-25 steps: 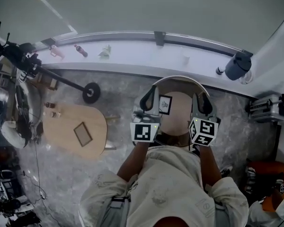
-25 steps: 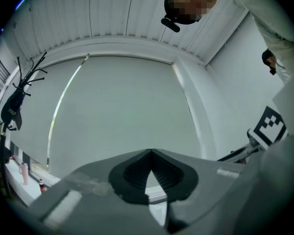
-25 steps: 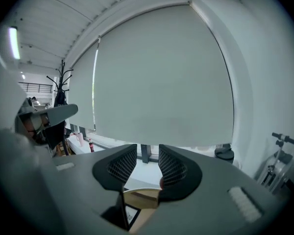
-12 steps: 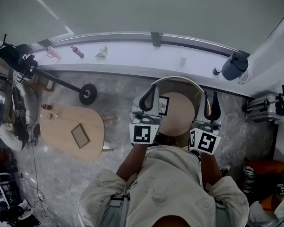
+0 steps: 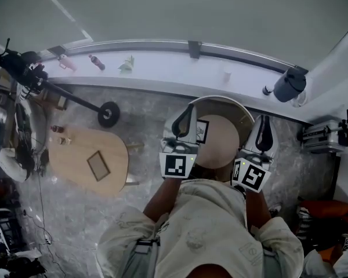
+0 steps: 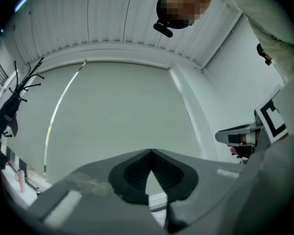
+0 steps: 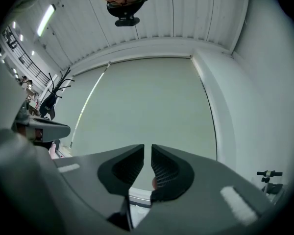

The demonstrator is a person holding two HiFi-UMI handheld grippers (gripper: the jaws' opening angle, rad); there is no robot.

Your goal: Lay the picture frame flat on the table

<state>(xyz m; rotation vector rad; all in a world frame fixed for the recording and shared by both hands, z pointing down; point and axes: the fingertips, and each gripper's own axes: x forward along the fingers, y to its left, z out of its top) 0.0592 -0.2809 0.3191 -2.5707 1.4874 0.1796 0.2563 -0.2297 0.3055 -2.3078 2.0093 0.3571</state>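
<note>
The frame [image 5: 202,130] stood on the small round table [image 5: 220,149], just beside the left gripper [image 5: 184,120]. From so high a view it appeared upright rather than flat, though I could not be sure. The left gripper's jaws were closed tip to tip on nothing. The right gripper [image 5: 264,131] hung at the table's far side, apart from the frame. Its jaws had just been closing and stood a narrow slit apart, with nothing between them. Both gripper views looked at wall and ceiling, not at the frame. I judged the laying-down not yet begun. The next move called for lowering a gripper to the frame, opening its jaws, and tipping the frame over gently.
</note>
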